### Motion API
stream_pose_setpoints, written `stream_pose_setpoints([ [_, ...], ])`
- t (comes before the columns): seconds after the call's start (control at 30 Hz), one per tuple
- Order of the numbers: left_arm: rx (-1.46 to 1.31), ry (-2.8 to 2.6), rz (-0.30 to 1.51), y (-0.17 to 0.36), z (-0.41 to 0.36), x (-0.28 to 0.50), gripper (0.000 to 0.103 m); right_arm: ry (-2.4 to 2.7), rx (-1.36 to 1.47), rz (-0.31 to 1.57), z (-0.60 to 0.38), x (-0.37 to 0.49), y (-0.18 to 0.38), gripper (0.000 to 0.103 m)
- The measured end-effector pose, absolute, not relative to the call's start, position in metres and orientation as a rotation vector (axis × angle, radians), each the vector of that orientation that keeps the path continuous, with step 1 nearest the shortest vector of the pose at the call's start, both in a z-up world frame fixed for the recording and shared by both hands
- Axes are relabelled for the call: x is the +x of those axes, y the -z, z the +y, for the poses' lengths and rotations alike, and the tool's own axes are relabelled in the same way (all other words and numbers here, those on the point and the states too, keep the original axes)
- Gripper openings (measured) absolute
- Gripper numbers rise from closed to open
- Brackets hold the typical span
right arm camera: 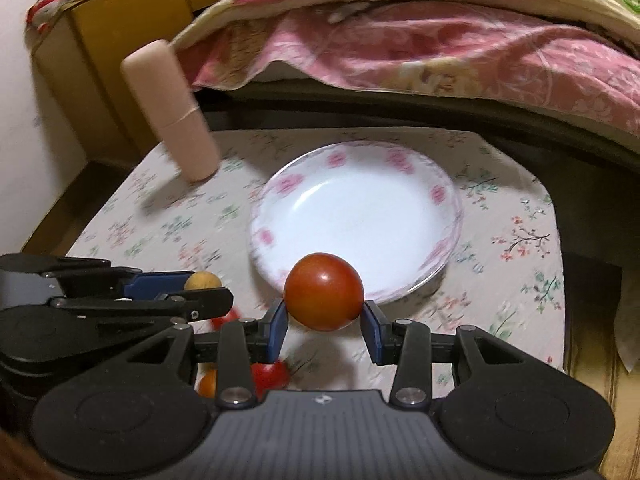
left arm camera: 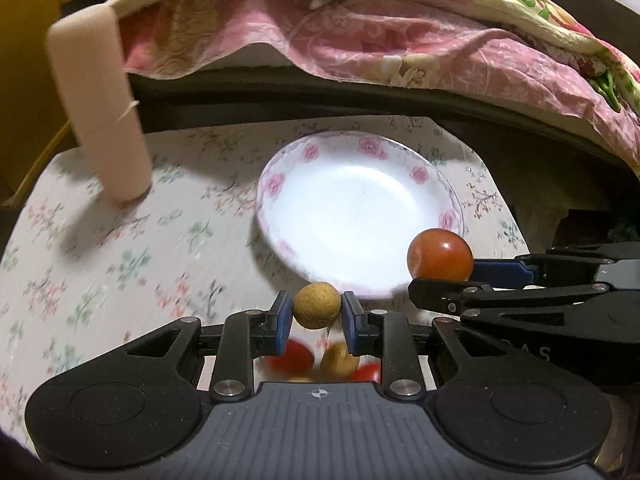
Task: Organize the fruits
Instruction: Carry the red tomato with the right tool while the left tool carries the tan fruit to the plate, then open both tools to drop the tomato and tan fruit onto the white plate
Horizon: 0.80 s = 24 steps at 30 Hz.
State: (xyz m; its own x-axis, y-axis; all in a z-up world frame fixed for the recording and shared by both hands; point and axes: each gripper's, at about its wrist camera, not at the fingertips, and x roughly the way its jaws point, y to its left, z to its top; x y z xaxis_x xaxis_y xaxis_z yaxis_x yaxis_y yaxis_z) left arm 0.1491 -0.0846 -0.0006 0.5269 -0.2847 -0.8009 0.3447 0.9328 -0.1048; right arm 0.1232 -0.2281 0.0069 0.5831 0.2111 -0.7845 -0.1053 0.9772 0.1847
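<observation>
My left gripper (left arm camera: 317, 306) is shut on a small tan round fruit (left arm camera: 317, 305), held above the table just short of the near rim of a white plate with pink flowers (left arm camera: 360, 200). My right gripper (right arm camera: 325, 312) is shut on a red tomato (right arm camera: 324, 291), also at the plate's (right arm camera: 360, 216) near edge. Each gripper shows in the other's view: the right gripper (left arm camera: 440, 276) with its tomato (left arm camera: 439, 255), the left gripper (right arm camera: 208, 286) with the tan fruit (right arm camera: 203, 281). Below the fingers lie more red fruits (left arm camera: 294, 354) and a tan fruit (left arm camera: 338, 360) on the cloth.
A floral tablecloth (left arm camera: 120, 248) covers the small table. A tall pale pink cylinder (left arm camera: 100, 104) stands at the far left of it. Behind the table a pink floral quilt (left arm camera: 360, 36) hangs over a bed edge. A yellow wooden cabinet (right arm camera: 104, 60) stands at the left.
</observation>
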Motion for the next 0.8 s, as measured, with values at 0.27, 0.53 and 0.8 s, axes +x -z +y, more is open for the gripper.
stream_pose_setpoints([
  [0.27, 0.078, 0.386, 0.943, 0.011, -0.094, 0.171, 0.032, -0.164, 0.164, 0.947, -0.247, 0.152, 0.006, 0.041],
  [0.53, 0.068, 0.377, 0.925, 0.012, -0.094, 0.177, 0.033, -0.170, 0.157, 0.940, -0.248, 0.159, 0.008, 0.040],
  [0.8, 0.059, 0.356, 0.931, 0.013, -0.093, 0.180, 0.044, -0.171, 0.174, 0.943, -0.250, 0.162, 0.008, 0.042],
])
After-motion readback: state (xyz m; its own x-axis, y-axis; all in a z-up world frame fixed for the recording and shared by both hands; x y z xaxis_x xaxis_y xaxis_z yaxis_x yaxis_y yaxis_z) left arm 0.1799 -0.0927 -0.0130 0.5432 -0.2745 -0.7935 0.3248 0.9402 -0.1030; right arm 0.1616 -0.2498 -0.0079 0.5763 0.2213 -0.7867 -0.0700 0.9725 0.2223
